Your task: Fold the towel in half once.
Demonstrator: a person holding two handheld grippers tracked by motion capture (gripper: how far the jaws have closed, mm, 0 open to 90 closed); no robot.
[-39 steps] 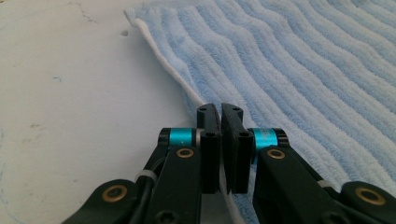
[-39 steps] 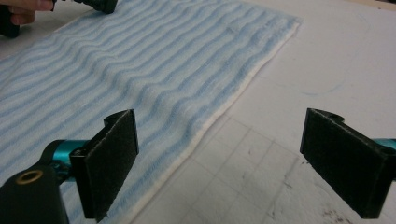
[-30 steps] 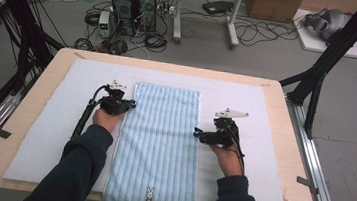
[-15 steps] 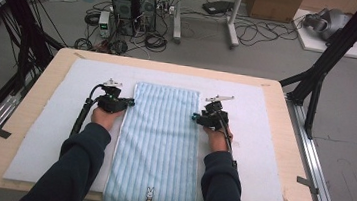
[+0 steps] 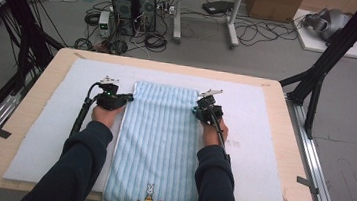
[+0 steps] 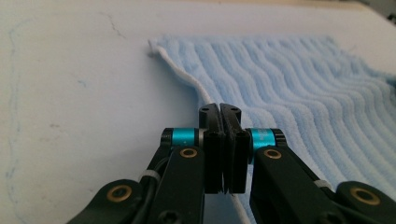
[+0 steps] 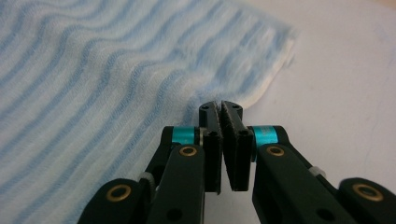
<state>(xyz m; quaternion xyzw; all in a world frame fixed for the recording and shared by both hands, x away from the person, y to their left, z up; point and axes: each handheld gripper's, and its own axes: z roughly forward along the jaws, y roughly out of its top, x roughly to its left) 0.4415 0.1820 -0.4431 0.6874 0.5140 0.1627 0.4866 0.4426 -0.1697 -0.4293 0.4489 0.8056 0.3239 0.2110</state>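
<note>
A light blue striped towel [image 5: 157, 143] lies flat and lengthwise on a white mat [image 5: 47, 132], a small rabbit motif [image 5: 149, 196] at its near end. My left gripper [image 5: 129, 97] is at the towel's left edge near the far corner. Its jaws are shut, with the towel's [image 6: 289, 79] white hem running in between them at the left gripper's [image 6: 219, 108] tips. My right gripper [image 5: 196, 110] is at the right edge, opposite. Its jaws have just been closing and now pinch the towel's [image 7: 93, 70] edge at the right gripper's [image 7: 220, 106] tips.
The mat covers most of a wooden table [image 5: 290, 142]. Black frame posts [image 5: 320, 70] stand at the table's sides. Computers and cables [image 5: 136, 5] sit on the floor beyond the far edge. Bare mat lies on both sides of the towel.
My right hand moved left and a little forward from the bare mat to the towel's right edge, and its jaws went from wide open to shut. The left hand kept still.
</note>
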